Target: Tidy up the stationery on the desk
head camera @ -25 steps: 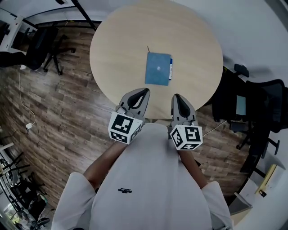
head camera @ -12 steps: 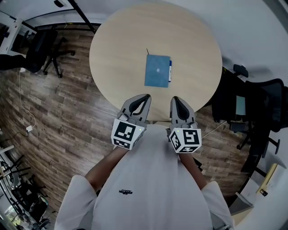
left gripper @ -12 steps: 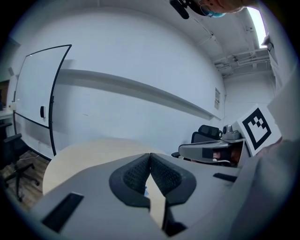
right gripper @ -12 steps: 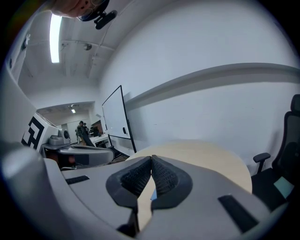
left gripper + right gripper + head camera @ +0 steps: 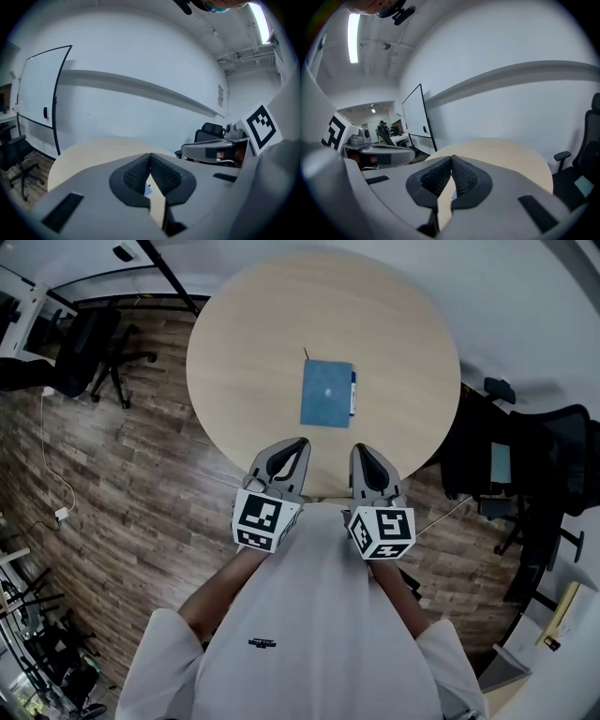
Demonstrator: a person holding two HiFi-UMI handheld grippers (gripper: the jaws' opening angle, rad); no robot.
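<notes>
The notebook (image 5: 326,394) is seen lying flat near the middle of the table (image 5: 234,343). The pen (image 5: 352,393) is set along its right edge, long axis pointing away from the person; whether the two touch cannot be told. Both grippers are held well on the near side of the notebook, over the table's rim. The left gripper (image 5: 300,442) is placed towards the notebook's left corner and the right gripper (image 5: 357,448) in line with the pen, so the right is judged the nearer for it. Both pairs of jaws are closed tip to tip, with nothing gripped.
</notes>
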